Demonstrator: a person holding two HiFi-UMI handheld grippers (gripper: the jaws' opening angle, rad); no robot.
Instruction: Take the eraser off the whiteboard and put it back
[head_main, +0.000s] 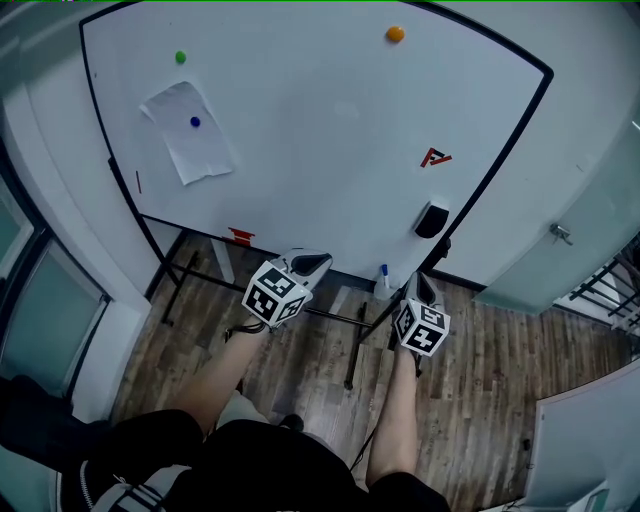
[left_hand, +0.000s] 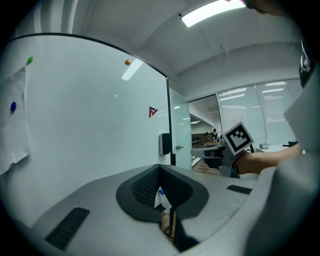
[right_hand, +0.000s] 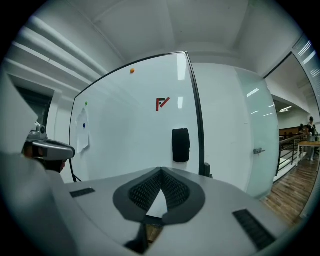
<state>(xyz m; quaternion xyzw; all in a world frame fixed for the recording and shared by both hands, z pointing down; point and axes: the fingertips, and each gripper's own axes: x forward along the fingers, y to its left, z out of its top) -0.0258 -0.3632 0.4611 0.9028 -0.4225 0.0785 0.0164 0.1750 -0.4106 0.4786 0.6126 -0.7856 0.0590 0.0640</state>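
The black eraser (head_main: 432, 218) sticks upright on the whiteboard (head_main: 300, 120), near its lower right corner. In the right gripper view the eraser (right_hand: 181, 145) hangs straight ahead, a short way beyond my right gripper (right_hand: 161, 170), whose jaws are shut with nothing between them. In the head view the right gripper (head_main: 420, 280) is just below the eraser and apart from it. My left gripper (head_main: 316, 262) is to its left, below the board's bottom edge. It is shut and empty (left_hand: 160, 167), with the eraser (left_hand: 165, 144) far off to the right.
A paper sheet (head_main: 188, 130) is pinned to the board by a blue magnet (head_main: 195, 122). Green (head_main: 180, 57) and orange (head_main: 396, 33) magnets sit higher up, and a red logo (head_main: 436, 157) above the eraser. A bottle (head_main: 383, 280) stands by the board's stand. A glass door with a handle (head_main: 560, 233) is at right.
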